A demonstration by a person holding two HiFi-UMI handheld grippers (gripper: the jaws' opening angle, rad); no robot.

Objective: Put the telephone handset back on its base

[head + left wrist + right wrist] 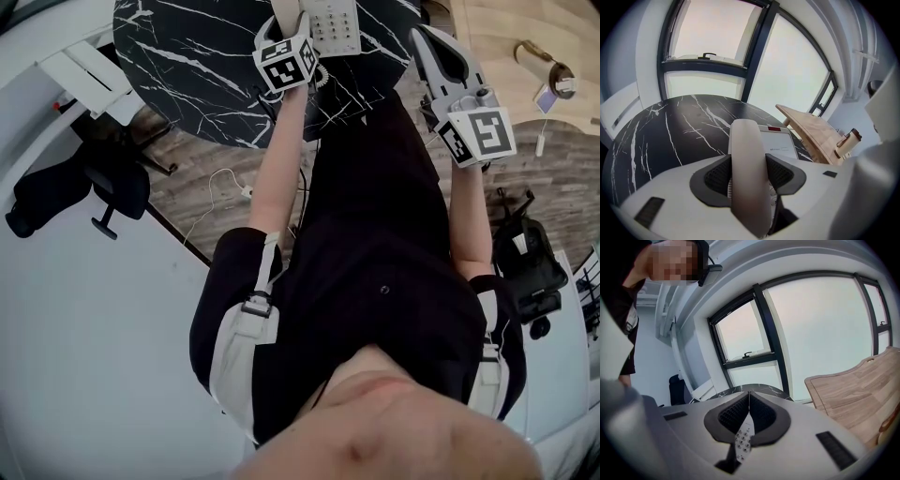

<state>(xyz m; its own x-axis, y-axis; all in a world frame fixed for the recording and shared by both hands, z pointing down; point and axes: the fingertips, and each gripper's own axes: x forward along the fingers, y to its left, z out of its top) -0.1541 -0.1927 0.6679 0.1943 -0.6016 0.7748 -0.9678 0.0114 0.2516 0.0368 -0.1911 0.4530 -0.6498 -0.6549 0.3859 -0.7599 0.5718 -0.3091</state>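
- Left claw (748,176) is clamped on the handset (746,140), whose long axis runs along the left side of the base (780,145). I can't tell whether it is seated.
- The base rests on the desk (670,126).
- Right claw (749,397), right of the base, is pinched together and empty.

The off-white telephone handset (746,140) runs lengthwise between the jaws of the left hand-held gripper (748,175), clamped at its middle. Its white base (780,143) lies flat, keypad up, just ahead of that gripper and right of the handset.

Office, desk telephone (336,26), black desk chair (117,187), tall windows (712,33)
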